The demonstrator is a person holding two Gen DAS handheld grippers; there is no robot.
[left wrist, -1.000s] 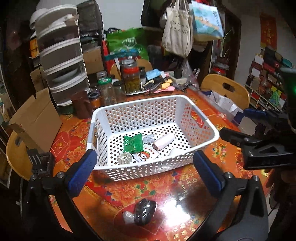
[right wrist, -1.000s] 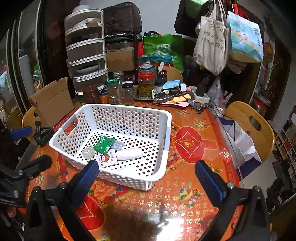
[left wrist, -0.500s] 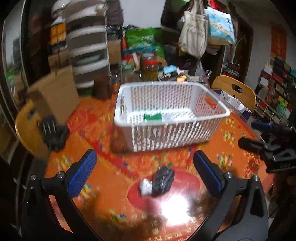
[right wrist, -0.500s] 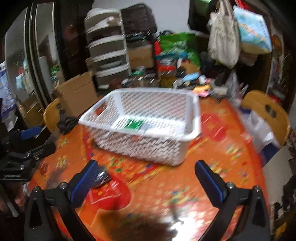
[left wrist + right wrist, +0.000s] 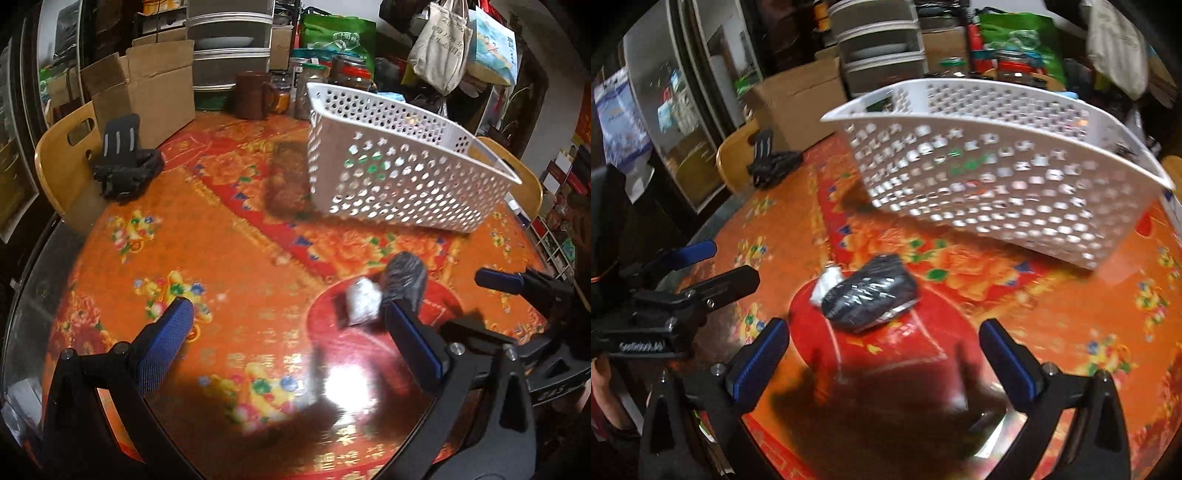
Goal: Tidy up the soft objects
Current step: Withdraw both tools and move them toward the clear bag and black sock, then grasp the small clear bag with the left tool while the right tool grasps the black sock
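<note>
A black soft bundle in clear wrap (image 5: 871,295) with a small white piece (image 5: 825,286) at its left end lies on the red round table. It also shows in the left wrist view (image 5: 404,280), with the white piece (image 5: 364,301) beside it. My right gripper (image 5: 882,354) is open, low over the table, just in front of the bundle. My left gripper (image 5: 288,339) is open and empty, left of the bundle. The white perforated basket (image 5: 997,173) stands behind, with a green packet showing through its holes; it also appears in the left wrist view (image 5: 399,166).
A black strap item (image 5: 123,166) lies at the table's far left by a wooden chair (image 5: 62,158). A cardboard box (image 5: 147,88), a brown mug (image 5: 255,94), jars and plastic drawers crowd the back edge. Another chair (image 5: 524,181) stands right of the basket.
Both grippers have dropped lower and swung left. The bundle now lies close before the right gripper, and the basket is seen from its side. Both views are blurred by motion.
</note>
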